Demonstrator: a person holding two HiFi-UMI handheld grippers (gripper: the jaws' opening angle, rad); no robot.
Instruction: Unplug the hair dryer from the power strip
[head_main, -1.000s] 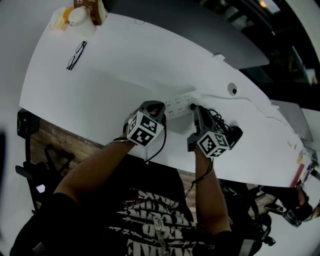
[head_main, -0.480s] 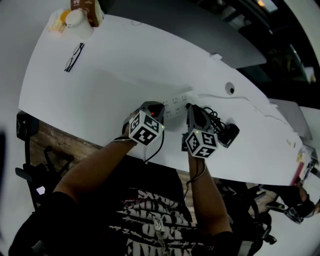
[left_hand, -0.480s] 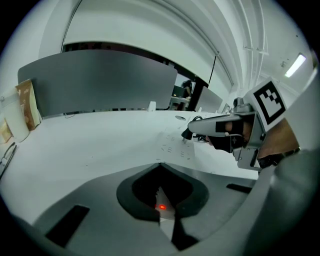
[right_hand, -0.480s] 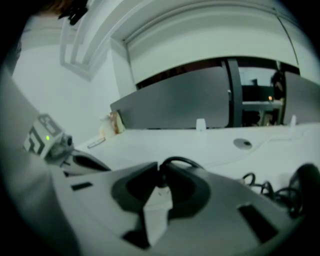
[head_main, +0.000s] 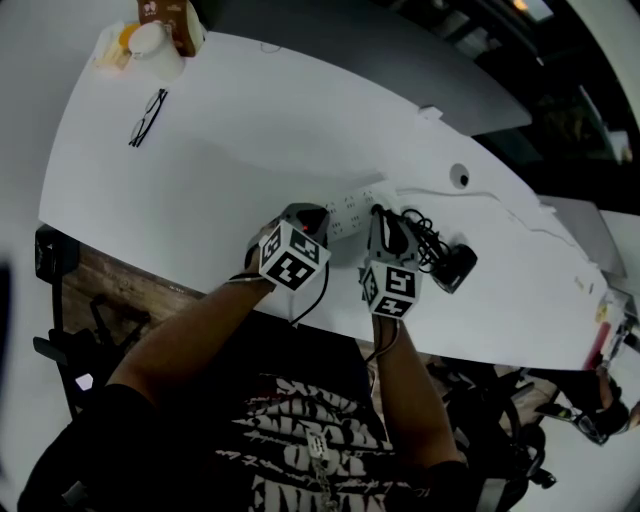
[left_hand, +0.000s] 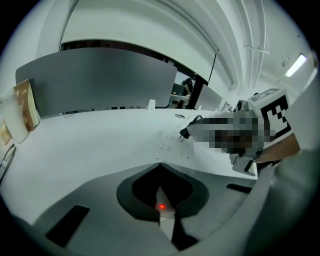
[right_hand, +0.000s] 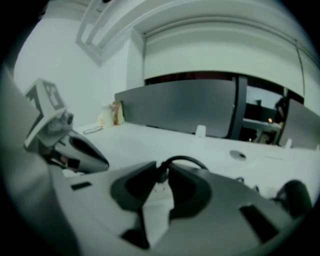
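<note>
Currently the hair dryer's plug (right_hand: 162, 173) sits at the right end of the white power strip (head_main: 350, 208), apparently seated. It is pinched between the tips of the right gripper (head_main: 383, 225), whose jaws have just been opening slightly around it. Its cord (head_main: 425, 232) loops back to the black hair dryer (head_main: 455, 265), which lies on the white table (head_main: 230, 150) just right of that gripper. The left gripper (head_main: 303, 222) is clamped on the strip's other end, at the red indicator light (left_hand: 161, 206); eyeglasses (head_main: 145, 103) lie well apart near the far corner.
</note>
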